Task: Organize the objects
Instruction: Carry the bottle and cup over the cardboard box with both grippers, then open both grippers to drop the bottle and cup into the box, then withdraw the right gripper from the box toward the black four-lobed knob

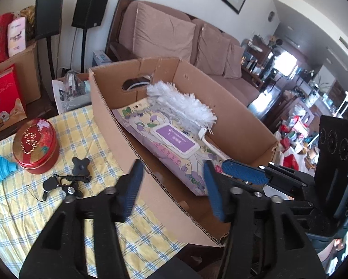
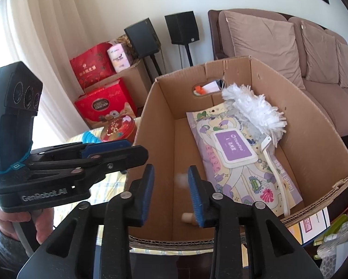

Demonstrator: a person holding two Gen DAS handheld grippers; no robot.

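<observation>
An open cardboard box (image 1: 127,125) stands on the table. Inside lie a wipes pack with a purple lid (image 1: 174,139) and a white fluffy duster (image 1: 183,102) resting along it. My left gripper (image 1: 171,169) is open over the box's near wall, nothing between its fingers. My right gripper (image 2: 171,172) is open over the box's bare floor (image 2: 160,186), beside the wipes pack (image 2: 234,146) and duster (image 2: 255,109). A small beige thing (image 2: 187,217) lies on the floor below it, and a pale blur shows between the fingers. Both grippers sit side by side.
On the yellow checked cloth (image 1: 57,209) left of the box lie a red round tin (image 1: 36,146), a blue folding funnel (image 1: 0,167) and several small black knobs and a lanyard (image 1: 80,165). Red gift boxes (image 2: 104,102), speakers and a sofa (image 1: 174,34) stand behind.
</observation>
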